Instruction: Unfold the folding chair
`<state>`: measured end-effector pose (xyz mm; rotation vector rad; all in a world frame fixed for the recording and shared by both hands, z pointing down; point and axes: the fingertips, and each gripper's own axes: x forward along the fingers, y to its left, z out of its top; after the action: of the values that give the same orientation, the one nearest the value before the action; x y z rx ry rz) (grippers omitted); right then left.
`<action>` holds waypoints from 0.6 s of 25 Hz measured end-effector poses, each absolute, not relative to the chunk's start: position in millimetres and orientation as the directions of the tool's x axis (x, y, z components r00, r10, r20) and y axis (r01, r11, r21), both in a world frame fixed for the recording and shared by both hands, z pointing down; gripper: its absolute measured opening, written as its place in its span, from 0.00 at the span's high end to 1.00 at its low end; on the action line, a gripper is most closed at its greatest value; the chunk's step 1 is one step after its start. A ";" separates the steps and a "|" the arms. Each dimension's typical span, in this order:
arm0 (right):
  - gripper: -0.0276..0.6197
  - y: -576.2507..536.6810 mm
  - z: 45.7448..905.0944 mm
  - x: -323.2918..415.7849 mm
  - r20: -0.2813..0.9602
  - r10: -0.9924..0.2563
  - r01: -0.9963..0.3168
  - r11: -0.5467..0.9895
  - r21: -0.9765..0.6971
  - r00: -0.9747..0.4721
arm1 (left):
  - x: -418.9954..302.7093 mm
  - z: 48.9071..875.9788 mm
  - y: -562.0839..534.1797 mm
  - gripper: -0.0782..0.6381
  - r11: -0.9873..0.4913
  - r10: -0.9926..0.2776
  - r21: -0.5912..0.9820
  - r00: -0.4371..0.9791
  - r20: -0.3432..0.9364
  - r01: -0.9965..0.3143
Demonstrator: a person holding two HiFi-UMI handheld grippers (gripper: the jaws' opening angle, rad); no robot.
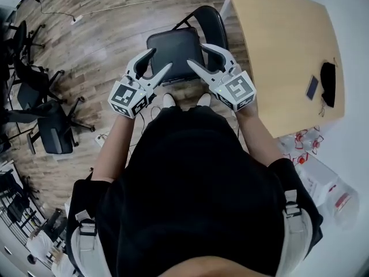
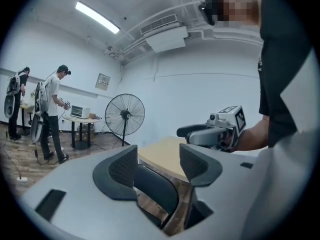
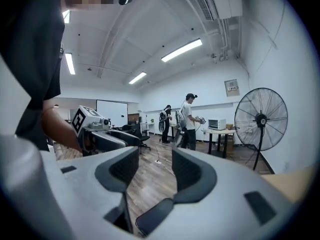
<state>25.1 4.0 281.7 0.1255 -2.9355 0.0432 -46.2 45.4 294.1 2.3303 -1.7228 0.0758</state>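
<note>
The black folding chair (image 1: 173, 48) stands on the wood floor in front of my feet, seat flat and backrest (image 1: 212, 23) toward the table. Both grippers hang in the air above the seat without touching it. My left gripper (image 1: 160, 61) is open and holds nothing; in the left gripper view (image 2: 159, 166) the chair's dark backrest (image 2: 156, 190) shows through the gap. My right gripper (image 1: 197, 55) is open too, with only floor and a dark edge of the chair (image 3: 155, 216) seen between the jaws in its own view (image 3: 152, 171). Each gripper sees the other, the right one (image 2: 212, 133) and the left one (image 3: 100, 133).
A light wooden table (image 1: 277, 51) stands just right of the chair, with a phone (image 1: 312, 87) and a black object (image 1: 328, 84) on it. Office chairs (image 1: 55, 126) crowd the left. A standing fan (image 2: 125, 115) and two people (image 2: 52, 114) are farther off.
</note>
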 end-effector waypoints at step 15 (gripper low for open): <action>0.67 9.1 240.1 22.7 0.046 -0.083 -0.083 0.997 -0.003 -0.995 | -57.4 262.1 57.0 0.65 -0.121 -0.990 0.074 0.126 0.069 -0.990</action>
<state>22.7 9.1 240.1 0.1288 -3.0930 0.0074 -57.4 57.0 262.1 2.2787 -2.0124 0.0034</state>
